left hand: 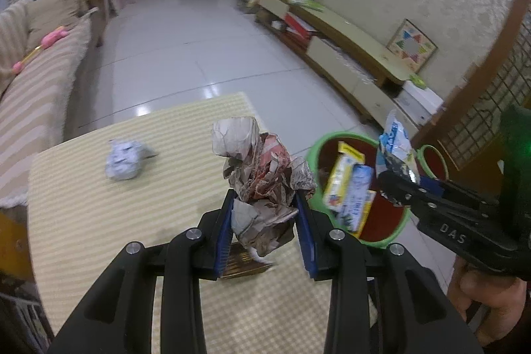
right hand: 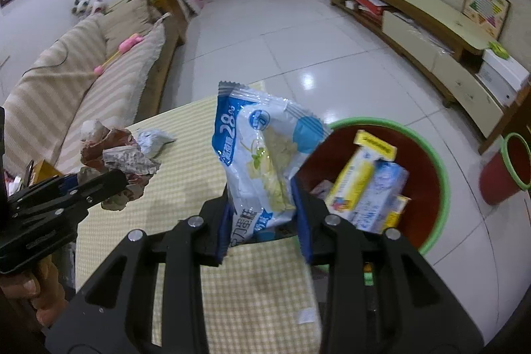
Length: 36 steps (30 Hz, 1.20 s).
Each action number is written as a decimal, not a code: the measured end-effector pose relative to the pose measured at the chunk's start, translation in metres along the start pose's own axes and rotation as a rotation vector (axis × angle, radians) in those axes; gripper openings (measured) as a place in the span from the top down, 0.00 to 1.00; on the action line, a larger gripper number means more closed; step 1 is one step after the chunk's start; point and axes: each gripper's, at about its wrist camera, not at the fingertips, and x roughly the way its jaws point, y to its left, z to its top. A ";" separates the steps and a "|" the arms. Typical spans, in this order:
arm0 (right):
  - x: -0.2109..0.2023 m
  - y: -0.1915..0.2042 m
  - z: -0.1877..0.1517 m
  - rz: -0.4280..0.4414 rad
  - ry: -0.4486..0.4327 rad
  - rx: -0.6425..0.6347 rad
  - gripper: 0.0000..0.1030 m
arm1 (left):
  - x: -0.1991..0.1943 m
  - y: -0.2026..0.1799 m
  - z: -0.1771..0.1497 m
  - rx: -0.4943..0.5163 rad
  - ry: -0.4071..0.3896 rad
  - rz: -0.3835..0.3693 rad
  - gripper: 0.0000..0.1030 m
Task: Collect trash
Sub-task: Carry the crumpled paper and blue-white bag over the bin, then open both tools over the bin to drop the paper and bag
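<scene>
We see left gripper (left hand: 264, 221) clamped on crumpled newspaper (left hand: 262, 178) beside bin (right hand: 441, 155); right gripper (right hand: 262, 221) clamped on snack bag (right hand: 262, 155) near bin rim. Only right view shows bag print. Paper ball (left hand: 124, 160) left of bin.

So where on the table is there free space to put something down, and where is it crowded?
The checked tablecloth is bare between the white paper ball and the left gripper, also along its near left side. The right edge is crowded: the left gripper grips crumpled newspaper, the right gripper grips a blue snack bag beside the bin, which already holds cartons.
</scene>
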 end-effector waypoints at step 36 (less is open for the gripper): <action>0.012 -0.111 -0.016 -0.120 0.047 0.168 0.35 | 0.098 -0.115 0.021 0.107 0.113 -0.175 0.16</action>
